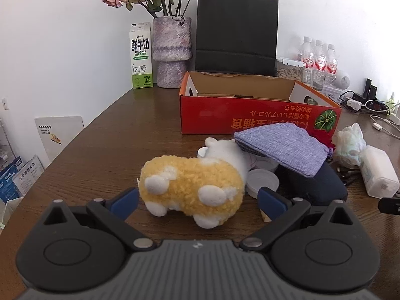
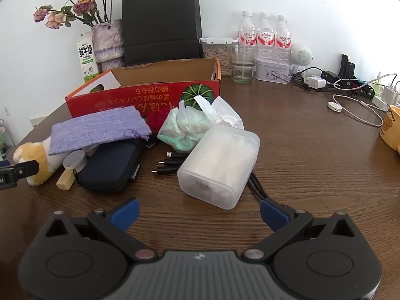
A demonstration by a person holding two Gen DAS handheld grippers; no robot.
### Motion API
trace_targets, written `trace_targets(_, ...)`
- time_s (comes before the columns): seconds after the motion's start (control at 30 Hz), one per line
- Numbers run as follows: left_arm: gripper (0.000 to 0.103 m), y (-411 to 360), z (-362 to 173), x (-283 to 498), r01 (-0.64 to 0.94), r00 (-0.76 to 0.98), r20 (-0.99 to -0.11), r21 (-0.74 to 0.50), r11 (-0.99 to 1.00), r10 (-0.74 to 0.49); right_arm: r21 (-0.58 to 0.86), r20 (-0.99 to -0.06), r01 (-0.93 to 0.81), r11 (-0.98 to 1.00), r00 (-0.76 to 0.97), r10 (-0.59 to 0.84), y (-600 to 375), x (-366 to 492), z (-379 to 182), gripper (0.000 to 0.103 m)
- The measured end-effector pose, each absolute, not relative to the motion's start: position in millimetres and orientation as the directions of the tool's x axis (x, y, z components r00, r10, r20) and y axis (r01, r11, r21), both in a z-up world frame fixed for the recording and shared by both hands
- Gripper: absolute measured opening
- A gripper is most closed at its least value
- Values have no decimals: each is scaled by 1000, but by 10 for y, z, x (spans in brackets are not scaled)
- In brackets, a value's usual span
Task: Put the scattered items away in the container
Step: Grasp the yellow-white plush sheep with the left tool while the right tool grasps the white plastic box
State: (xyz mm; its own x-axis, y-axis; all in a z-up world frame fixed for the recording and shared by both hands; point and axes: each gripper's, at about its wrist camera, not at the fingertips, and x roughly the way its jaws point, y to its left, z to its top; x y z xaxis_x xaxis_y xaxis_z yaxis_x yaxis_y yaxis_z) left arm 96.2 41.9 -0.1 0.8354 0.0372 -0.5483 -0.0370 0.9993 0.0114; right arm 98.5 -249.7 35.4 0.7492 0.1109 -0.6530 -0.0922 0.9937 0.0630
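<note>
A yellow-and-white plush toy (image 1: 192,187) lies on the wooden table, its rear end between the blue pads of my open left gripper (image 1: 198,201); I see no grip on it. Behind it stands an open red cardboard box (image 1: 250,115), with nothing visible inside. A purple cloth pouch (image 1: 282,147) rests over a dark zip case (image 1: 322,185) and a white lid (image 1: 262,181). My right gripper (image 2: 198,216) hangs open just short of a frosted plastic tissue box (image 2: 220,165). The plush toy (image 2: 37,160), pouch (image 2: 100,130), zip case (image 2: 110,167) and red box (image 2: 140,95) also show in the right wrist view.
A crumpled plastic bag (image 2: 185,127), black cable plugs (image 2: 167,165) and a small beige block (image 2: 65,181) lie in the pile. At the back stand a milk carton (image 1: 140,57), flower vase (image 1: 172,50), black paper bag (image 1: 237,30) and water bottles (image 2: 265,35). Chargers and cables (image 2: 350,92) crowd the right.
</note>
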Motion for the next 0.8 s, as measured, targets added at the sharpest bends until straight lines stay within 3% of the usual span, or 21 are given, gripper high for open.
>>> trace_targets(0.8, 103, 439, -157, 1454, -5, 827, -560, 78, 997, 48, -22, -645, 11, 1000, 764, -23, -2476, 1647, 284, 102)
